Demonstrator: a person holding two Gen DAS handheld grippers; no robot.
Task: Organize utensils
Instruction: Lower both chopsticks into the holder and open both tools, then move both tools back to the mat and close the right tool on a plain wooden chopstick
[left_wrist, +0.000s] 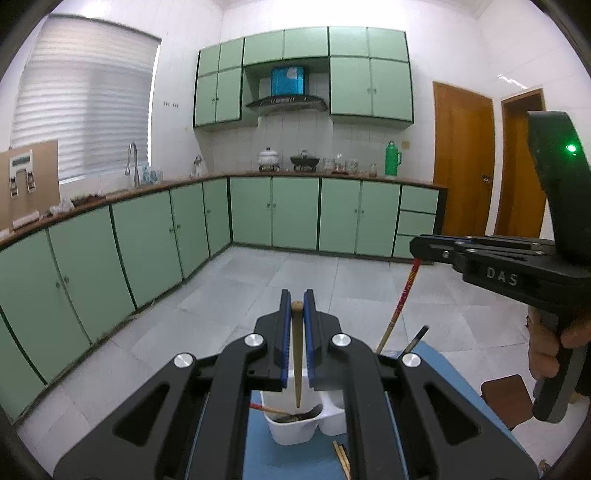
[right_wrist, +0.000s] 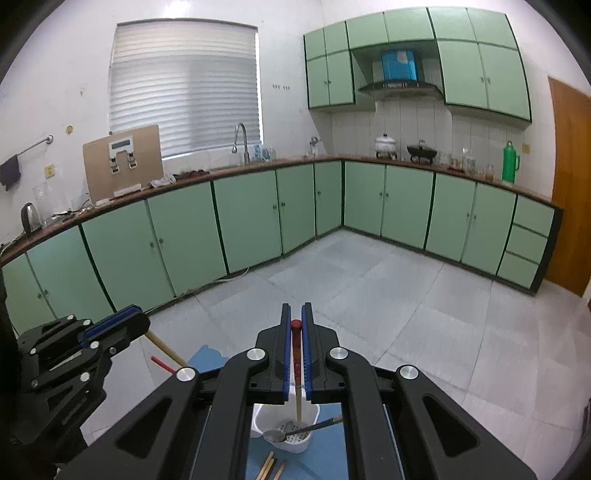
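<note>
On my right gripper (left_wrist: 415, 248) I can read "DAS" moulded into the black body. Its fingers are clamped on a red-topped bamboo chopstick (right_wrist: 296, 363) with small markings I cannot read, held upright with its tip down in the white plastic utensil caddy (right_wrist: 295, 441). My left gripper (left_wrist: 296, 306) has its fingers clamped on a plain tan wooden chopstick (left_wrist: 296, 354), also hanging tip-down over that caddy. In the caddy I see a metal spoon (right_wrist: 275, 435) resting on the perforated bottom, and another red-tipped chopstick (left_wrist: 267, 409) leaning over the rim. The caddy stands on a blue worktop (right_wrist: 332, 454), with loose pale wooden chopsticks (right_wrist: 269, 467) lying just beside it.
</note>
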